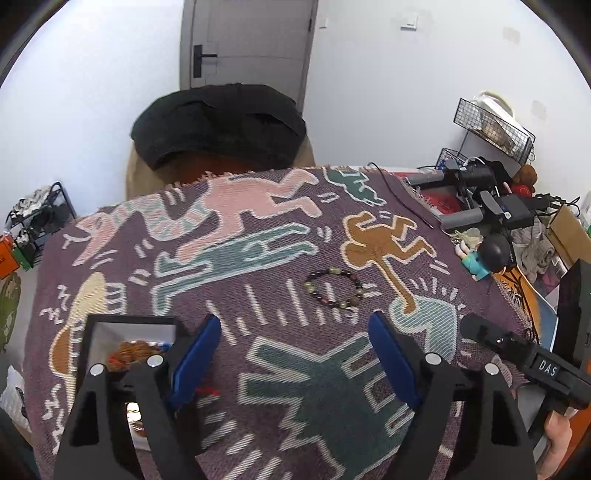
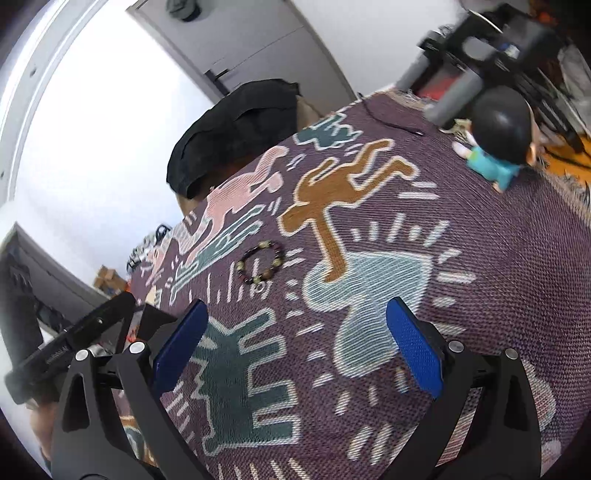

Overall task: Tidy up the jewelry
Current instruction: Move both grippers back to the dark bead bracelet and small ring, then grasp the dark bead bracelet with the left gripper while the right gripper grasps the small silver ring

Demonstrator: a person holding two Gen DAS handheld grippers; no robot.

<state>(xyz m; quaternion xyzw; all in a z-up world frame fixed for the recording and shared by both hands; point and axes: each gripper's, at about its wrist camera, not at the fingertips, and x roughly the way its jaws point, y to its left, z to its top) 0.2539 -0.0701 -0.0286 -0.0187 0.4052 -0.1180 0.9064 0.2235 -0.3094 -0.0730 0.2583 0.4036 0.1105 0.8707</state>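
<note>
Bracelet (image 1: pixel 335 288) amid open cloth (image 1: pixel 258 314)

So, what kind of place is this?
Probably a room in a home: a table under a patterned woven cloth, a grey interior door, and wire storage baskets against the wall.

White walls (image 1: pixel 388 92) fill the upper part of the left wrist view, with a grey door (image 1: pixel 247 40) at top centre, its black handle (image 1: pixel 201 61) on the left edge, and a light switch (image 1: pixel 409 21) to its right. A black-cushioned chair (image 1: pixel 218 125) stands below the door. At left is a black rack (image 1: pixel 44 218); at upper right, a wire shelf (image 1: pixel 493 127). Light is bright and even.
</note>
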